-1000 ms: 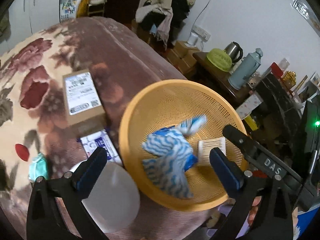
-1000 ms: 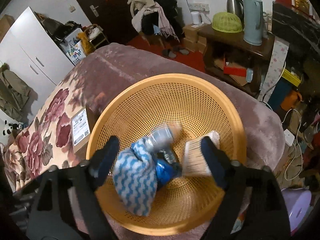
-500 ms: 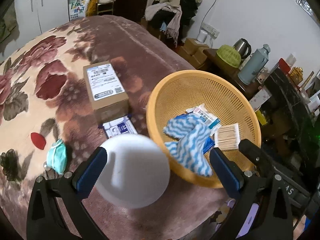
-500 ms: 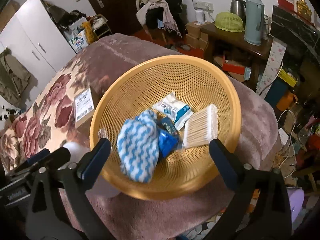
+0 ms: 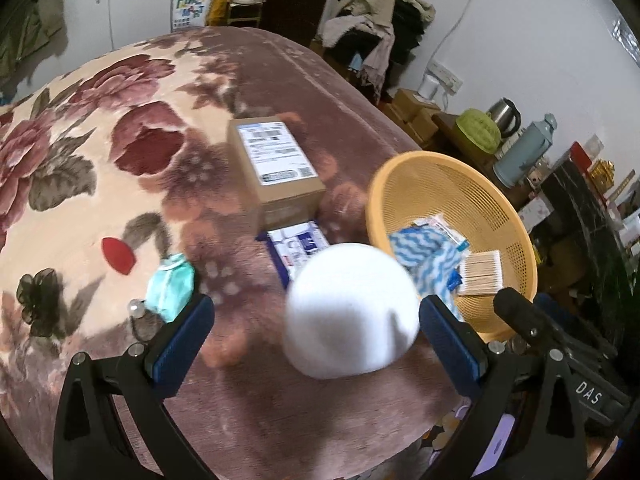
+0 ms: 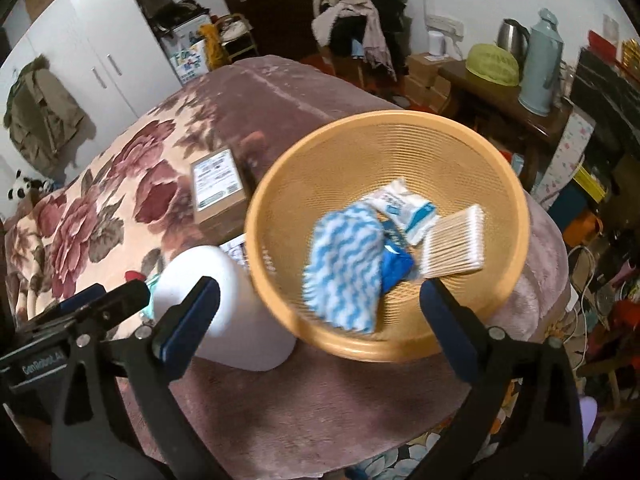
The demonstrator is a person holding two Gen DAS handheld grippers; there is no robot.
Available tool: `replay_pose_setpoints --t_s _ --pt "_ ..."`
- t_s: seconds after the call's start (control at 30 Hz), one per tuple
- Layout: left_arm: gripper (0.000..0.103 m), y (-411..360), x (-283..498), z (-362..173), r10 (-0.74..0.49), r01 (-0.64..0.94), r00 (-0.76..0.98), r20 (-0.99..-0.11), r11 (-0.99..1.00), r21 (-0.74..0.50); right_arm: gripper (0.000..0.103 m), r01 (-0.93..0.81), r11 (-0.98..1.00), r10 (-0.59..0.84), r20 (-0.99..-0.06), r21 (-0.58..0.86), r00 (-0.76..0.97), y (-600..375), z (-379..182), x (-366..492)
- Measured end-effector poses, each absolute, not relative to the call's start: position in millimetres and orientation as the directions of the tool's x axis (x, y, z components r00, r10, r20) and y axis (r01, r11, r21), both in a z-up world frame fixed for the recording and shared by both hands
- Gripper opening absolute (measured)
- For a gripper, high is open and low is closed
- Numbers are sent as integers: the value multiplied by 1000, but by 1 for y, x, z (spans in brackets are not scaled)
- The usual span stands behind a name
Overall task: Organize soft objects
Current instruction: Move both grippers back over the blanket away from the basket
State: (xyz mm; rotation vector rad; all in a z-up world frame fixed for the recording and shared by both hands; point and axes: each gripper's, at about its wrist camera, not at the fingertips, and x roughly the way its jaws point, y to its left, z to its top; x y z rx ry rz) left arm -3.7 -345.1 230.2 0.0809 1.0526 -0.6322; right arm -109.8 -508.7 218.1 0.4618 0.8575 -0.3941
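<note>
While both your grippers hang spread, empty | white roll (image 5: 352, 312) at basket's (image 6: 272, 200) 9 o'clock | left gripper (image 5: 316, 336) sweeping in could topple it | right gripper (image 6: 320, 316) idle

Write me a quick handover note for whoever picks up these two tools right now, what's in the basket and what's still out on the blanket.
Left tool: open, holding nothing, above the blanket with the white bottle between its fingers but not gripped.
Right tool: open, empty, in front of the basket.
In the basket: blue-and-white cloth, blue packet, white pouch, cotton swabs.
Still on the blanket: face mask, flat blue-and-white pack, cardboard box, white bottle.
Left to do: probably the mask and flat pack next.
</note>
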Motion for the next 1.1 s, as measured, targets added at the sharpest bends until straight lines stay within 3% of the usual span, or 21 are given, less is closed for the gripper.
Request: replay_pose_setpoints --t_s 1.1 --pt "102 -186 36 208 -386 331 395 -834 906 -263 103 283 948 -56 -798 147 601 -371 223 -57"
